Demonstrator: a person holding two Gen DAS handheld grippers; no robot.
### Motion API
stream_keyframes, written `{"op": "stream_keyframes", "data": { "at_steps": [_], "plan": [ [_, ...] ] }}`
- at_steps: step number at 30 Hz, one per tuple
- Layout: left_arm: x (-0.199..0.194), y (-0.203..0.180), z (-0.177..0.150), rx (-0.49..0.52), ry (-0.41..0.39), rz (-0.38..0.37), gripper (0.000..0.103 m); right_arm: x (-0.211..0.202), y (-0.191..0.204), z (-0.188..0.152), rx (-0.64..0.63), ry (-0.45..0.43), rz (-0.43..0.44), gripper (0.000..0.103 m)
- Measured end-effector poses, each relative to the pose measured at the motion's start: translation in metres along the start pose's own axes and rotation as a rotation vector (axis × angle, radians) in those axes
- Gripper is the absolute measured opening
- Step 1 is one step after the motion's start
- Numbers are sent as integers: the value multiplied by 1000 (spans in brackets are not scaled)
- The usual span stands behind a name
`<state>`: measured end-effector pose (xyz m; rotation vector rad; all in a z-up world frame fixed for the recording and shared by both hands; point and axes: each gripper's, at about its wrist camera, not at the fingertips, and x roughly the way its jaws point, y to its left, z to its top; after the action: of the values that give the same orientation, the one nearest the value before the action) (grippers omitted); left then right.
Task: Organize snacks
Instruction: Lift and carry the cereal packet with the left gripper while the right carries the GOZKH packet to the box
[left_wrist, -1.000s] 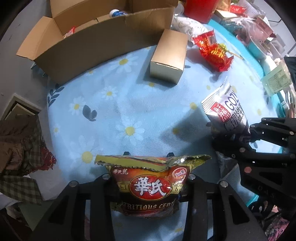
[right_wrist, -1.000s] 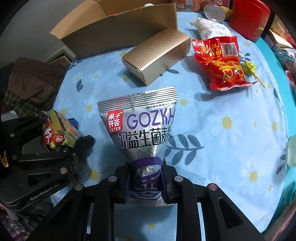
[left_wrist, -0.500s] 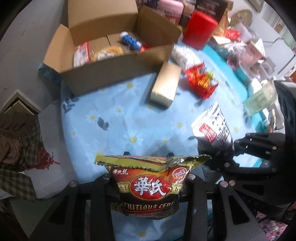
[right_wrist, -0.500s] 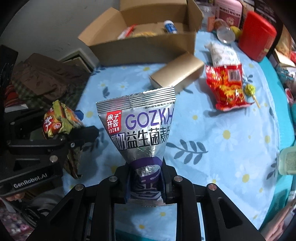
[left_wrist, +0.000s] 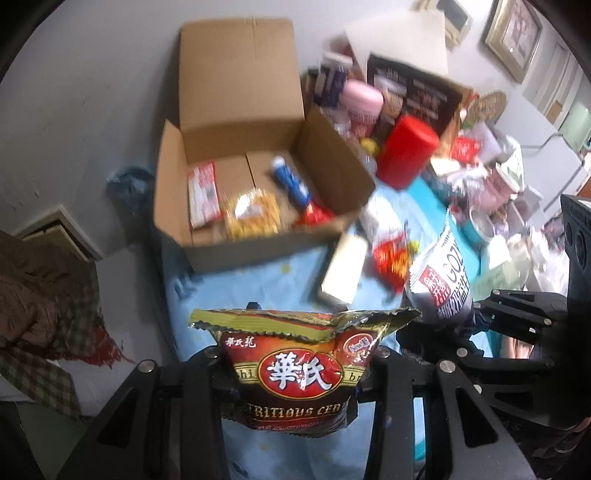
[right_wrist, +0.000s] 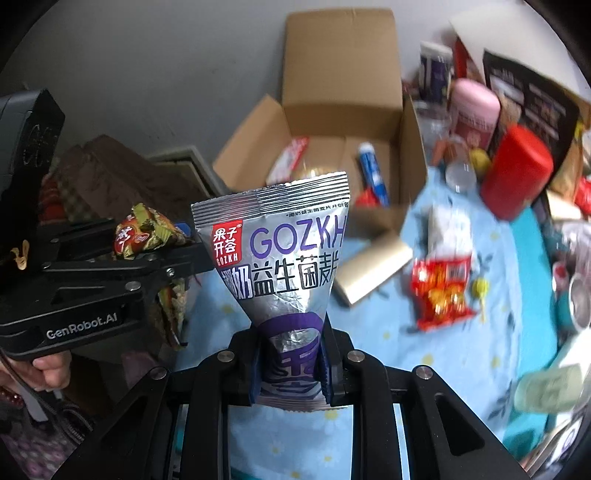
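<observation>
My left gripper is shut on a red-and-gold cereal packet, held high above the table. My right gripper is shut on a silver-and-purple GOZKH packet, also raised. Each gripper shows in the other's view: the right gripper with its silver packet, the left gripper with its cereal packet. Ahead stands an open cardboard box with several snacks inside.
On the blue daisy tablecloth lie a gold carton, a red candy bag and a white bag. A red canister, a pink tub and clutter stand behind. Brown clothing lies left.
Both grippers have risen with their packets still gripped. The views tilted up, so the inside of the cardboard box and the clutter behind it came into sight.
</observation>
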<state>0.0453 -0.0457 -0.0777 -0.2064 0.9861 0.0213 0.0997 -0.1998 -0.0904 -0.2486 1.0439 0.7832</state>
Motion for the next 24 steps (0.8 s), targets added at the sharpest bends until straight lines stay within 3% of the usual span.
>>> {"op": "stream_keyframes", "data": {
  "at_steps": [11,24],
  "plan": [
    [-19,20,57,-29,-104,12,40,-10,1,66,-48,-96,-10,24],
    [9,51,117,-89,-139,19,40,13,-13,143,-99,-127,-26,24]
  ]
}}
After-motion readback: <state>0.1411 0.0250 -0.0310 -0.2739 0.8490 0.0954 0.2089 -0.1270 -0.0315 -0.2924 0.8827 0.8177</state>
